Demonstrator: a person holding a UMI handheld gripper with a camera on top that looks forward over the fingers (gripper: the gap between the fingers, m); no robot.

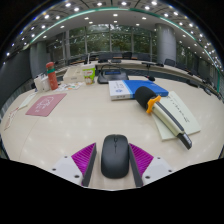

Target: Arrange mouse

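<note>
Mouse first: the dark grey, oval computer mouse (115, 156) lies at the bottom centre of the frame, right between my two fingers, resting on the pale beige tabletop (90, 125). My gripper (115, 160) brackets it, with the magenta pads (84, 158) angled along its left and right flanks; I cannot tell whether they press on its sides or merely sit beside it. Beyond the mouse, right of centre, a yellow-handled tool with a dark tip (168, 118) lies slantwise across a white sheet of paper with a green edge (185, 112). Behind that, near the middle of the frame, sits a blue and white flat box (135, 90). At the left, a pink rectangular mat (45, 104) lies flat, and behind it stands a red bottle (51, 76). In the upper part of the frame, a green ceiling strip curves above glass walls of a large office room.
</note>
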